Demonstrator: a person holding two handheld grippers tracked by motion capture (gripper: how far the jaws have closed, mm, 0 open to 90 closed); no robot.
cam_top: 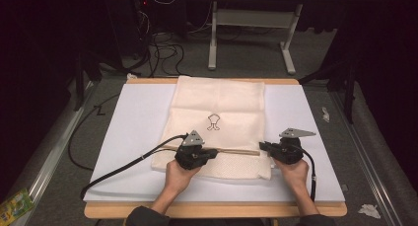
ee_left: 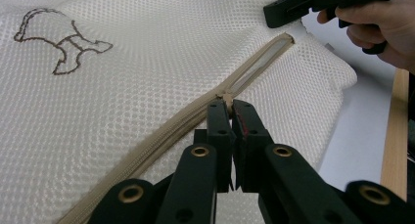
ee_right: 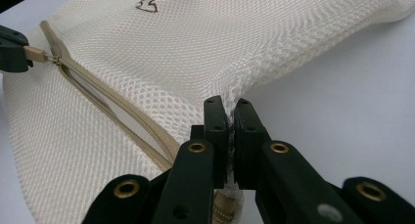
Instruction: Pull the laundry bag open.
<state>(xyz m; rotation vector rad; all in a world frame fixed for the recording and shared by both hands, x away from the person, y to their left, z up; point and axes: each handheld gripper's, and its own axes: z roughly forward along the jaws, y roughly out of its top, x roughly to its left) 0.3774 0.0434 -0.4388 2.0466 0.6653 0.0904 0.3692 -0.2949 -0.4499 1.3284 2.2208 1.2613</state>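
Note:
A cream mesh bag (cam_top: 217, 105) with a small embroidered animal (ee_left: 61, 43) lies flat on the white board (cam_top: 133, 137). A beige zipper (cam_top: 239, 151) runs across its near part. My left gripper (ee_left: 230, 106) is shut on the zipper pull (ee_left: 226, 98), also at the left gripper (cam_top: 215, 151) in the high view. From the pull towards the right hand the zipper gapes open (ee_left: 264, 57); behind the pull it is closed. My right gripper (ee_right: 229, 106) is shut on the bag's mesh edge (ee_right: 244, 77) by the zipper's end, seen too at the right gripper (cam_top: 262, 146).
The board lies on a wooden table (cam_top: 212, 210) whose edge shows along the front. Black cables trail from both grippers off the left and right. Desk legs (cam_top: 213, 38) and floor cables stand behind; a green packet (cam_top: 15, 206) and crumpled paper (cam_top: 369, 210) lie on the floor.

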